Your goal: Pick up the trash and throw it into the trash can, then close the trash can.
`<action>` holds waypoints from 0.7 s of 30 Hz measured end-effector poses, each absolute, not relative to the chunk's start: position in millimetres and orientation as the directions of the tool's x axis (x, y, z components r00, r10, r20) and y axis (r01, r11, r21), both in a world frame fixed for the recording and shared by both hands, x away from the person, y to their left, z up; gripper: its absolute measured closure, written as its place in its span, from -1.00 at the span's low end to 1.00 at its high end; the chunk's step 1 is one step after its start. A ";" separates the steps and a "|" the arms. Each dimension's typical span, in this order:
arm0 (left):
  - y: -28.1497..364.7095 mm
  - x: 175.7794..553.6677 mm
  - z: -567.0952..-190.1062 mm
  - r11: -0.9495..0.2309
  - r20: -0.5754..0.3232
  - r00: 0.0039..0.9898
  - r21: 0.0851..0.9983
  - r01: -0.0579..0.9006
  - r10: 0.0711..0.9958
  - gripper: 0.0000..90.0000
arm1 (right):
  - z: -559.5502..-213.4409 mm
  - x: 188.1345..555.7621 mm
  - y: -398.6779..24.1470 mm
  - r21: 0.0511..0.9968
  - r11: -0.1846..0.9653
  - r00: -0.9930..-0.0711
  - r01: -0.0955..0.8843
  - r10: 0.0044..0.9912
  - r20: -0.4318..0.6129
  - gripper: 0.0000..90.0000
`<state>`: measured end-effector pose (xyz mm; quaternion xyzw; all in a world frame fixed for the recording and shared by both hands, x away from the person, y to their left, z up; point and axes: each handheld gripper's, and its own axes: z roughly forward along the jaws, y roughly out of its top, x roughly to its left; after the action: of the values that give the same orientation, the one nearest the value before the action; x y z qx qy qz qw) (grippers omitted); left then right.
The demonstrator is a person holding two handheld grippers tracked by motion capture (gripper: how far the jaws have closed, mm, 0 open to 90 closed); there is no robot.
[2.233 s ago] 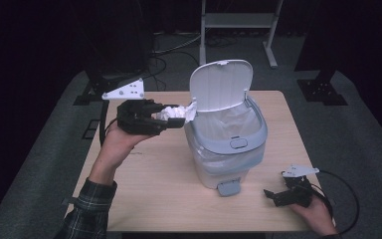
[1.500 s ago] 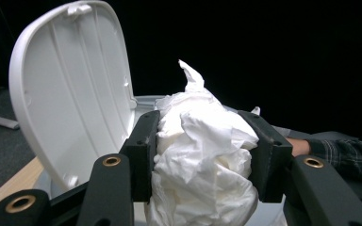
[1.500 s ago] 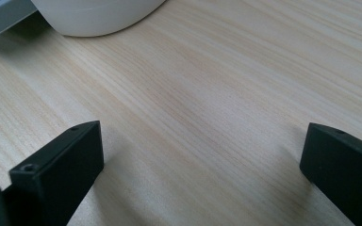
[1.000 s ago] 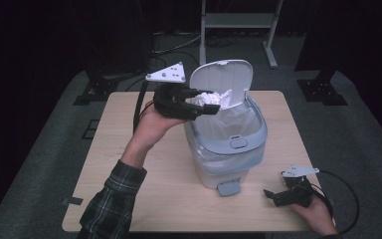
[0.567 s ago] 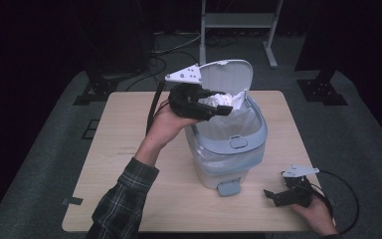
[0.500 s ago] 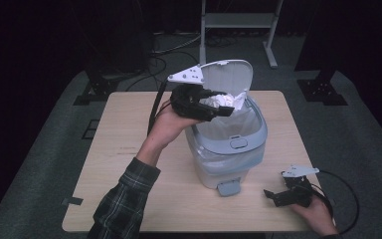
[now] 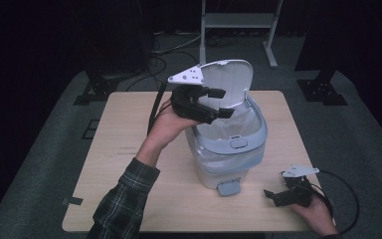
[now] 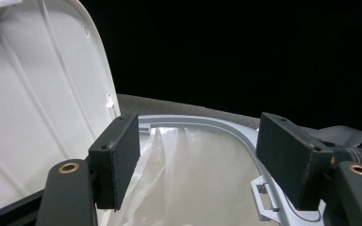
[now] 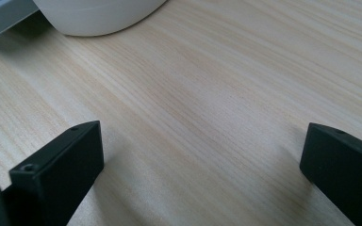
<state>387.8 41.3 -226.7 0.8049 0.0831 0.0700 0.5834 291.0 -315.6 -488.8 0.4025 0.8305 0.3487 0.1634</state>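
Observation:
A pale blue-grey pedal bin (image 7: 229,149) stands mid-table with its white lid (image 7: 226,82) tipped up and a clear liner (image 8: 193,188) inside. My left gripper (image 7: 223,103) hovers over the bin's left rim, next to the lid (image 8: 28,94). Its jaws have just been opening and now stand open with nothing between them (image 8: 200,155); past them I see the rim (image 8: 207,123) and the liner. My right gripper (image 7: 273,196) rests on the table near the front right corner, open and empty (image 9: 198,160), with its jaws pointing toward the bin.
The bin's foot pedal (image 7: 227,187) juts toward the front edge of the wooden table (image 7: 129,149). A metal stand (image 7: 238,20) and cables lie on the dark floor behind. Black bases stand at the back left (image 7: 94,89) and the back right (image 7: 323,89).
The left gripper carried a crumpled white wad from the bin's left side to above its opening. Its jaws then spread, and the wad is no longer between them. The right gripper stayed still.

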 end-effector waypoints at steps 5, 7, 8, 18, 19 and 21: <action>47.0 384.6 -223.7 -0.294 0.024 0.975 0.955 0.043 0.220 -0.32 | -488.8 291.0 -315.6 0.711 0.433 -0.623 0.554 0.782 0.009 -1.00; 50.0 383.4 -221.7 -0.289 0.026 0.975 0.957 0.039 0.220 -0.30 | -488.8 290.9 -315.5 0.711 0.433 -0.623 0.554 0.782 0.009 -1.00; 52.5 382.5 -220.3 -0.286 0.026 0.974 0.958 0.040 0.224 -0.30 | -488.8 290.9 -315.5 0.711 0.433 -0.623 0.554 0.782 0.009 -1.00; 71.8 382.1 -216.2 -0.293 0.016 0.974 0.955 0.052 0.225 0.17 | -488.8 290.9 -315.5 0.711 0.433 -0.623 0.554 0.782 0.010 -1.00; 74.2 382.2 -216.4 -0.294 0.019 0.973 0.954 0.051 0.228 0.17 | -488.8 290.9 -315.5 0.711 0.433 -0.623 0.554 0.782 0.010 -1.00; 79.6 382.5 -216.1 -0.287 0.017 0.972 0.957 0.052 0.233 0.30 | -488.8 290.9 -315.5 0.711 0.433 -0.623 0.554 0.782 0.010 -1.00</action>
<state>382.5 79.6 -216.1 0.7984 0.0894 0.0768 0.5905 290.9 -315.5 -488.8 0.4022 0.8306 0.3488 0.1631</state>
